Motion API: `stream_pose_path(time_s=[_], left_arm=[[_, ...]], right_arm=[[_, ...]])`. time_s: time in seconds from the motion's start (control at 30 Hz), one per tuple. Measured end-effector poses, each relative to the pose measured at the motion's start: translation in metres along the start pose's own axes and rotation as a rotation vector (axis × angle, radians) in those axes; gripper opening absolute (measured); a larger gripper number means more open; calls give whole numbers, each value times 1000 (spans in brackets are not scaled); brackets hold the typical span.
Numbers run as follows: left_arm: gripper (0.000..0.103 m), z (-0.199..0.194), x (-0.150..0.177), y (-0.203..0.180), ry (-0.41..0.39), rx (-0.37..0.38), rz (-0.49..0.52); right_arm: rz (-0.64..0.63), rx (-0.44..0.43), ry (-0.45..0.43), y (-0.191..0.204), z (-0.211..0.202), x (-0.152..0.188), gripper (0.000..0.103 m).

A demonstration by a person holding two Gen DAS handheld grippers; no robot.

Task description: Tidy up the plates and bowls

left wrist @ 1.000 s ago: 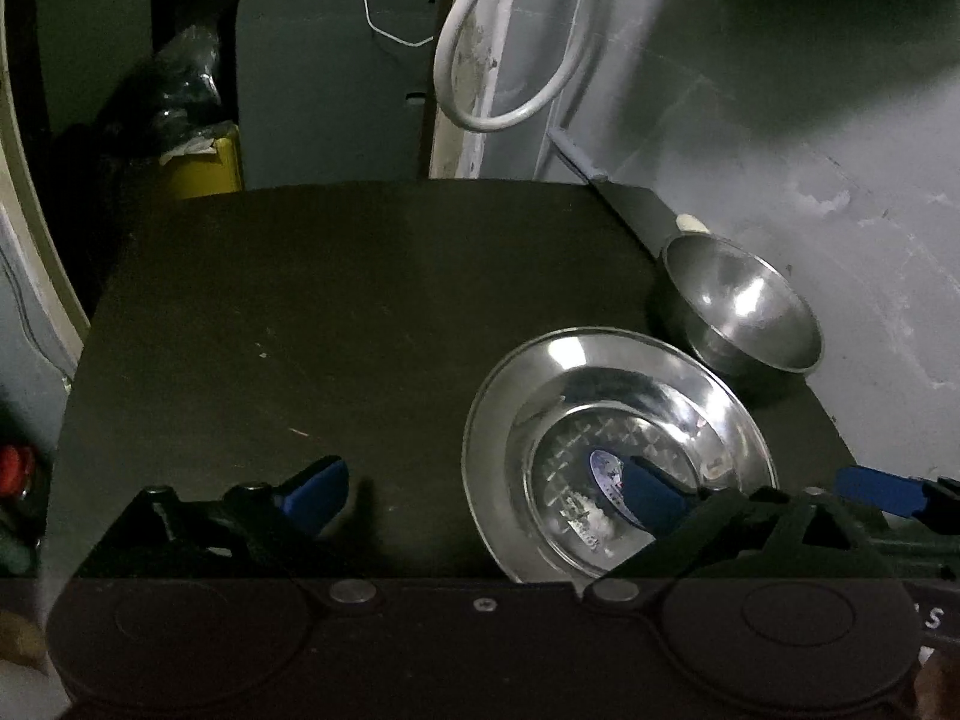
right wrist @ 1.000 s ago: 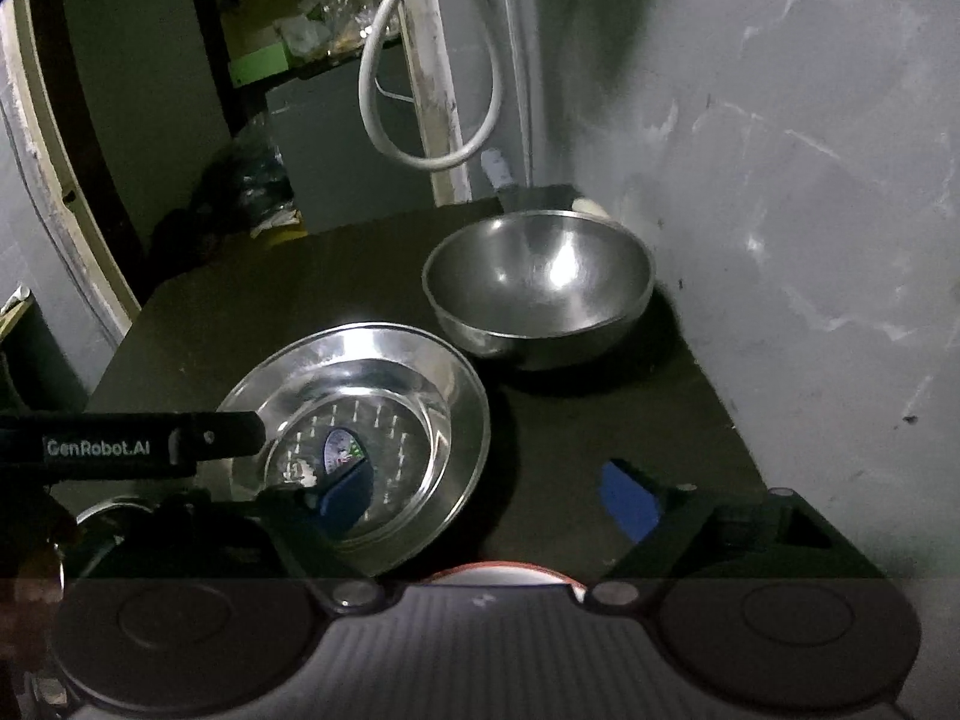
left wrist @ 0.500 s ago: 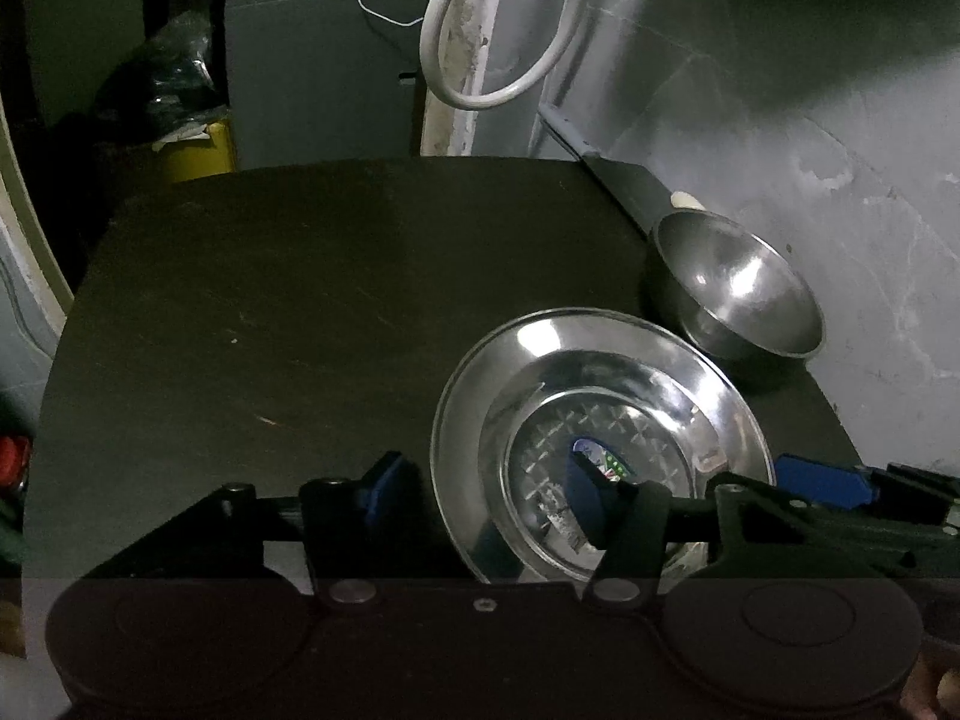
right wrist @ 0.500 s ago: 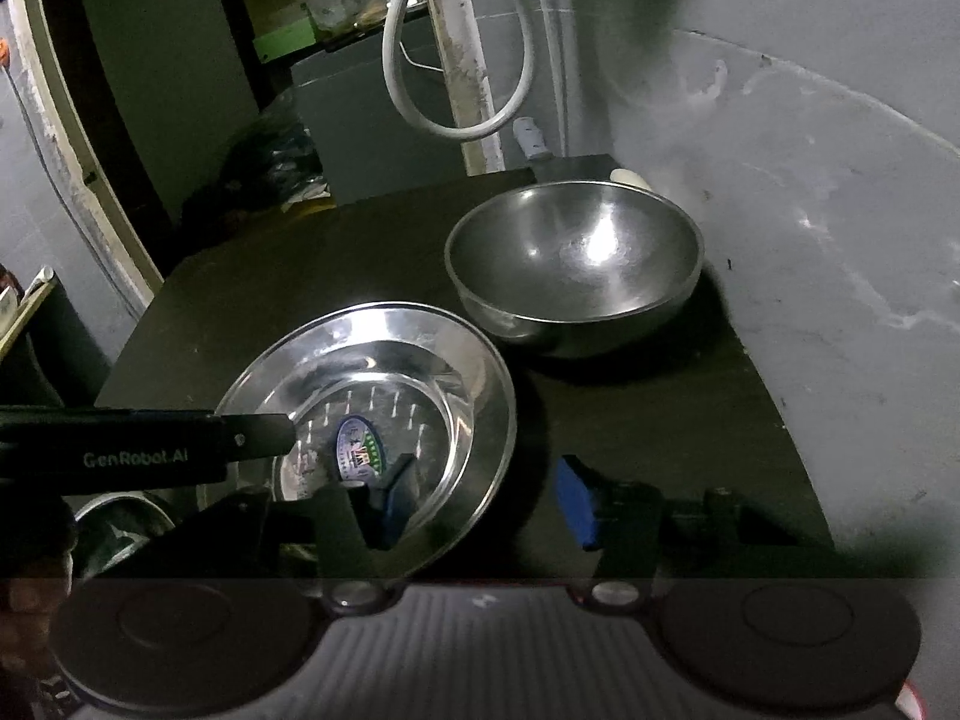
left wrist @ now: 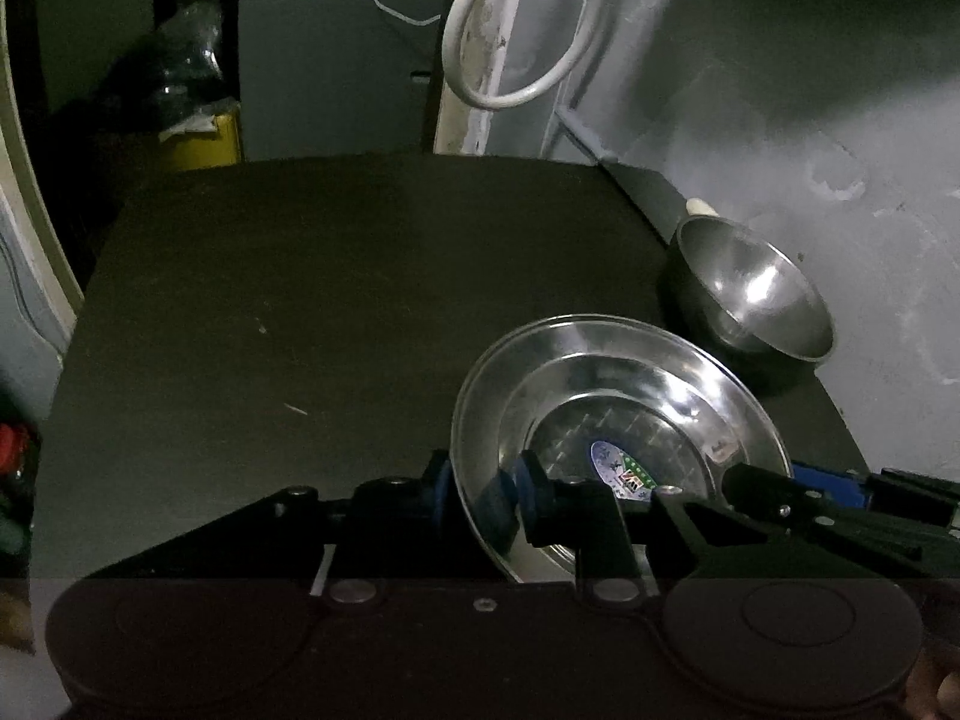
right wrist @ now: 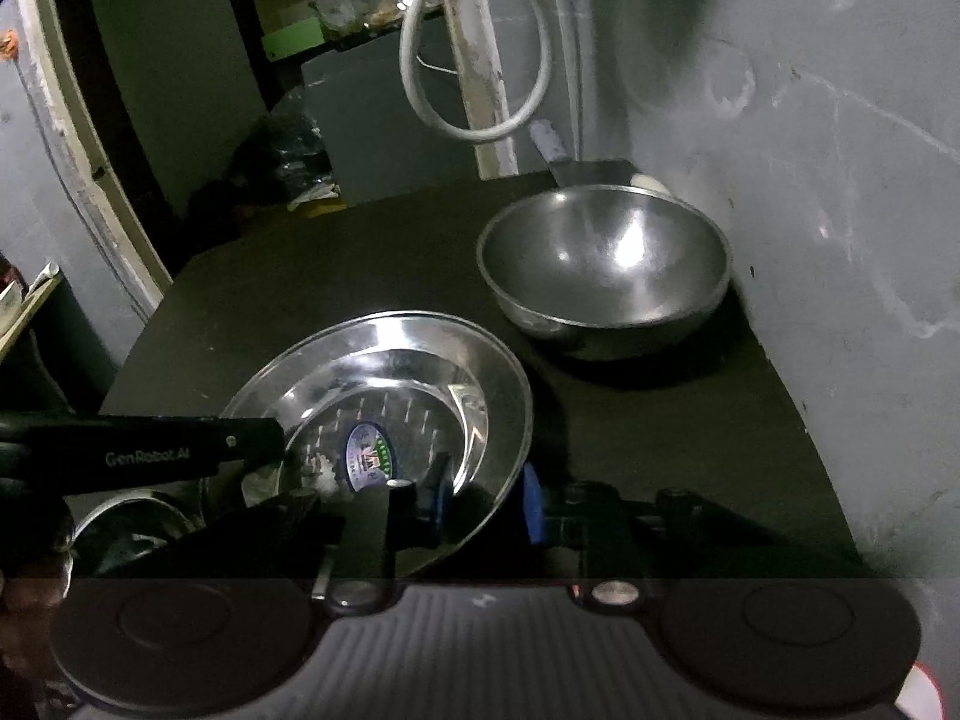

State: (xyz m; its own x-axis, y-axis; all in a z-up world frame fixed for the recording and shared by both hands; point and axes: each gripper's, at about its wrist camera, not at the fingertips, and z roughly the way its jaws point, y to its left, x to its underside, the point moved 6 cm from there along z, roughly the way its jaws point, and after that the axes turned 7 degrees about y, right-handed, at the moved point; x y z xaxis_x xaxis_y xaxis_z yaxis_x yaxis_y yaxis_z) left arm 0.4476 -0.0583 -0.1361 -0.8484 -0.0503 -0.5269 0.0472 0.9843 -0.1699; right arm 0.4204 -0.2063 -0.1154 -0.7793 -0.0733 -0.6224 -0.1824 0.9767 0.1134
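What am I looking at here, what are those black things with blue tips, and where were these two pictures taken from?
They are two hand-held grippers, one in each of a person's hands, not a robot arm. Each carries a wide-angle camera looking forward along its jaws, so one picture comes from the left gripper and one from the right gripper. On the dark table lies a shiny steel plate with a sticker in its middle. Behind it, near the grey wall, sits a steel bowl. Both sets of jaws have just been closing, and each now pinches the plate's rim between blue pads, from opposite sides. The plate looks slightly tilted, but whether it is off the table I cannot tell.
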Motion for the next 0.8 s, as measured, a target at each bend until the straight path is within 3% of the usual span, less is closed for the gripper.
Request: stream_pose_path(time_s=[0.43, 0.8], left_arm=[[24, -57, 5, 21, -92, -24, 45], [26, -96, 43, 47, -64, -44, 44]], right_arm=[[-29, -31, -65, 42, -36, -3, 27], [-61, -63, -64, 84, -66, 34, 27]])
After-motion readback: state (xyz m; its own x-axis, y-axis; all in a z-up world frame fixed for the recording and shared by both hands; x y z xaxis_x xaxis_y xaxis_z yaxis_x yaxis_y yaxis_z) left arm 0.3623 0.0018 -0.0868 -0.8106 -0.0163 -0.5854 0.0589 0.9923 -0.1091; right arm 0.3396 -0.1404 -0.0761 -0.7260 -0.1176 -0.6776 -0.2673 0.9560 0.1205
